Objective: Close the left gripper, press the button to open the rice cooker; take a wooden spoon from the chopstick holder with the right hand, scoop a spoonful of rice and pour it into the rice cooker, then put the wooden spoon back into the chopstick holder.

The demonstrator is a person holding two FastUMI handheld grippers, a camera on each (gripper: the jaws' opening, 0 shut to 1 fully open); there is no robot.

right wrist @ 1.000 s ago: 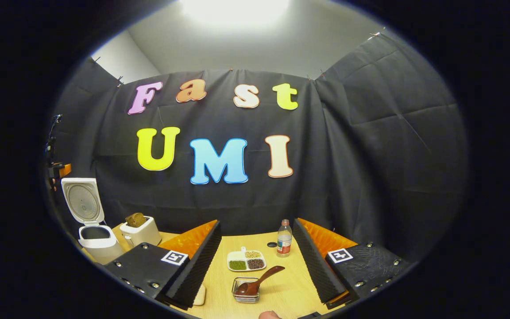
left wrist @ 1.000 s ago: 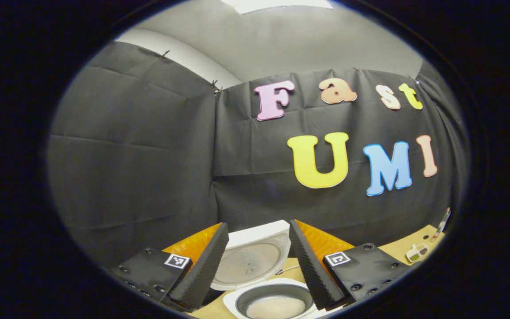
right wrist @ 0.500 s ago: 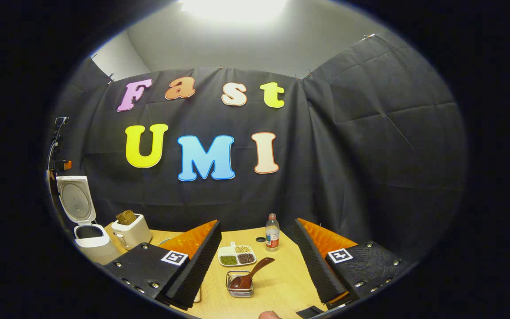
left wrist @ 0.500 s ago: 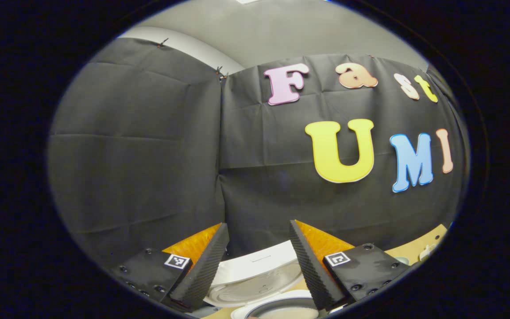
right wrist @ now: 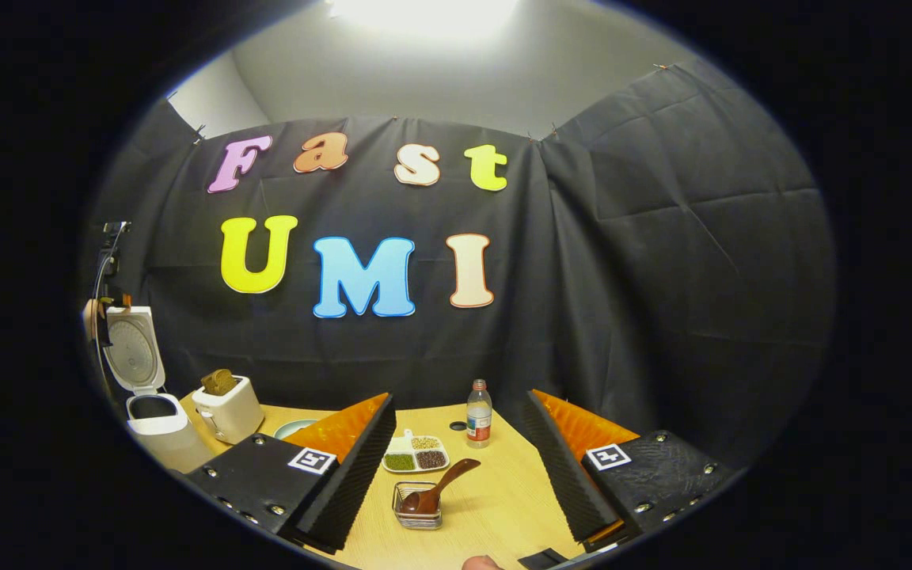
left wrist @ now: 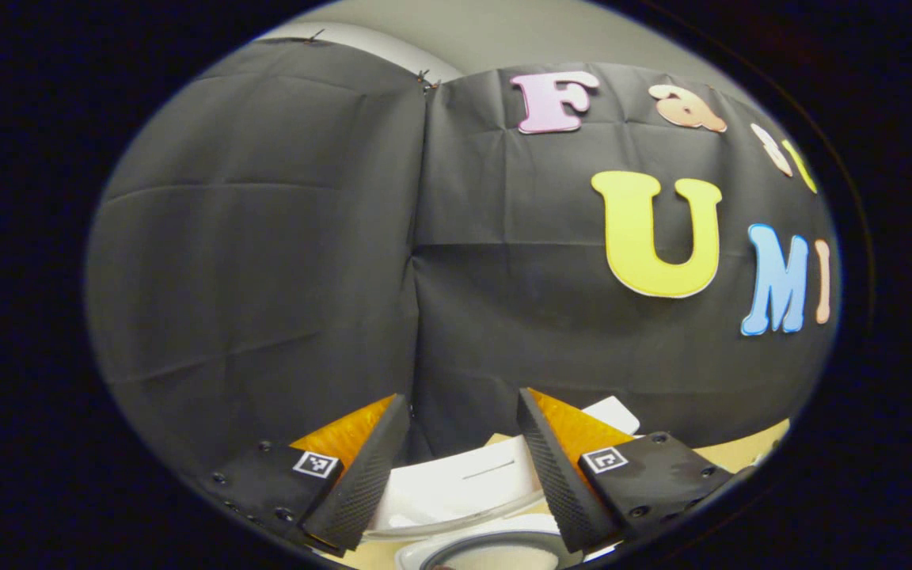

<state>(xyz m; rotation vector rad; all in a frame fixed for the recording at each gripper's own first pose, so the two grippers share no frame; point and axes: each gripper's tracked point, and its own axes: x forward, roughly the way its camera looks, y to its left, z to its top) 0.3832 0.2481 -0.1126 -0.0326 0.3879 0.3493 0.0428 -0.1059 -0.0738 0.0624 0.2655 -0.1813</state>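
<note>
One wooden spoon, one rice cooker.

One rice cooker, one toaster, one bottle, one wooden spoon.

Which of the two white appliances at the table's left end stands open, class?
The rice cooker, at the far left: its lid is raised upright, showing the dark pot opening. The toaster beside it has no lid, just bread sticking out on top.

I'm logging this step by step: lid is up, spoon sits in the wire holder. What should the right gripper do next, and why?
Probably move the open right gripper down onto the wooden spoon handle sticking out of the chopstick holder; the rice cooker lid already stands open.
</note>
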